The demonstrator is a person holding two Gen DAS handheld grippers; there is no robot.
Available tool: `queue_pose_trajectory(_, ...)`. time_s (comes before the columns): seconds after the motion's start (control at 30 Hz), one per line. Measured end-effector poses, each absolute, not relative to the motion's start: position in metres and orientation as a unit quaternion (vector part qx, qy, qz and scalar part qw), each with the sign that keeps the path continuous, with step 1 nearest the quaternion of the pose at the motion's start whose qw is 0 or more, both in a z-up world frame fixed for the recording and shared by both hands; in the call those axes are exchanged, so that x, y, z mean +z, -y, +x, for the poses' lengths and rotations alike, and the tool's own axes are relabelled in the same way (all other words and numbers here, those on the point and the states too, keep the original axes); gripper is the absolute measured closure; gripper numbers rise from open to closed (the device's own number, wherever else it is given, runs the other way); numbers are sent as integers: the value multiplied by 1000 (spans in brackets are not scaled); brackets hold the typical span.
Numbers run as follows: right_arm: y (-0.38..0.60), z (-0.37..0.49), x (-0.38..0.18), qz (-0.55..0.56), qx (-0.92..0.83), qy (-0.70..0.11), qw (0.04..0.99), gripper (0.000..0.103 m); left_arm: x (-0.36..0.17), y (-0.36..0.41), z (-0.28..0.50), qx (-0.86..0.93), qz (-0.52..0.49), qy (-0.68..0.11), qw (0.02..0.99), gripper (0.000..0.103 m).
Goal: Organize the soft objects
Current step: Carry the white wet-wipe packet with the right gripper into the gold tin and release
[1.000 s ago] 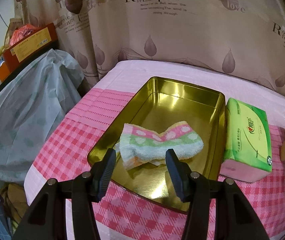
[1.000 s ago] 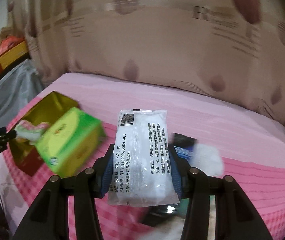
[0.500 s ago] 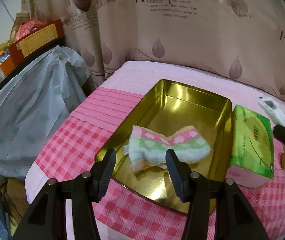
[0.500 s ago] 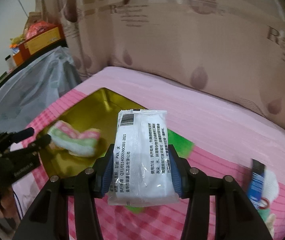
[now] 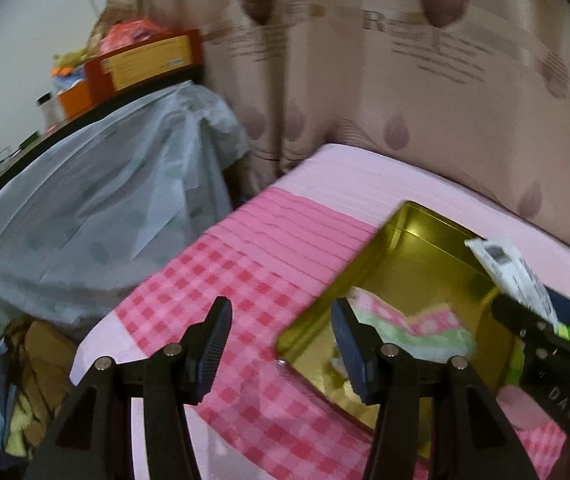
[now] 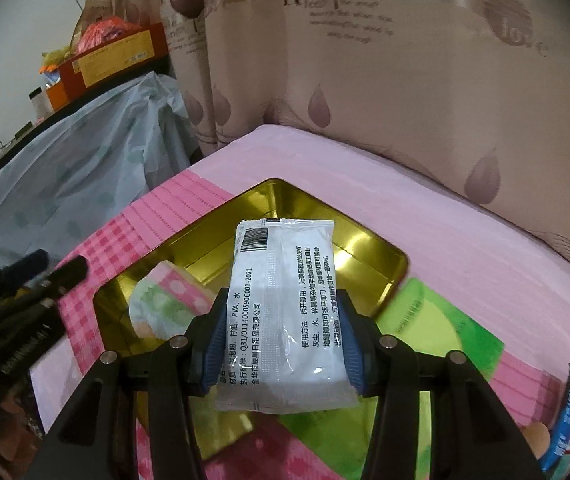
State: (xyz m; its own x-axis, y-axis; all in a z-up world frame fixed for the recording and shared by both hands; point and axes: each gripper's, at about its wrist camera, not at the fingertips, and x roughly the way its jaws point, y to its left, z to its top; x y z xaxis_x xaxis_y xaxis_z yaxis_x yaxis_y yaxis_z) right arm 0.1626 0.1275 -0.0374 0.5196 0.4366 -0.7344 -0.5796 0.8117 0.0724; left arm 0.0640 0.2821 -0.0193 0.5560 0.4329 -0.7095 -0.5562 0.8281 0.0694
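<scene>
Right tongs point(image 6: 281, 340) clamp white packet point(image 6: 283, 312) lengthwise, barcode end forward; left tongs point(image 5: 281, 344) released.

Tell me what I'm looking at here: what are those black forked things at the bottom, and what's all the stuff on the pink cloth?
No robot: a person holds a pair of tongs in each hand, and a wide-angle camera on each pair looks out along its fingers. One picture comes from the left tongs, which stand open and empty. The other comes from the right tongs, shut on a white sealed packet above a gold metal tin. A pink and green towel already lies in the tin. Beside the tin, on the pink checked cloth, sits a green tissue pack. Behind hangs a curtain.
</scene>
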Motion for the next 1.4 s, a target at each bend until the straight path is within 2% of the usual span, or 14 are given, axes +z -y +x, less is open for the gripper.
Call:
queue_pose_trajectory(0.2,-153,174,-55,-96,295,-403,861,57,-13,-305,54,322,-114,-361,868,50)
queue_pose_trajectory(0.6,-180,181,-77,-119,294,-416,852,56,-26,-310,60,307,-133,-385,860,50)
queue_pose_trajectory(0.7,-176,181,-75,-110,296,-412,855,53,-26,-309,60,304,-134,-386,860,50)
queue_pose_trajectory(0.77,-174,179,-73,-111,297,-409,856,43,-27,-309,60,301,-141,-387,860,50)
queue_pose_trajectory(0.8,-173,178,-71,-111,295,-406,858,42,-27,-309,59,298,-145,-387,860,50)
queue_pose_trajectory(1.1,-137,148,-49,-100,295,-382,870,39,-27,-300,63,288,-129,-385,867,50)
queue_pose_trajectory(1.4,-50,110,-33,-85,252,-363,893,38,-23,-267,67,241,-81,-383,888,50)
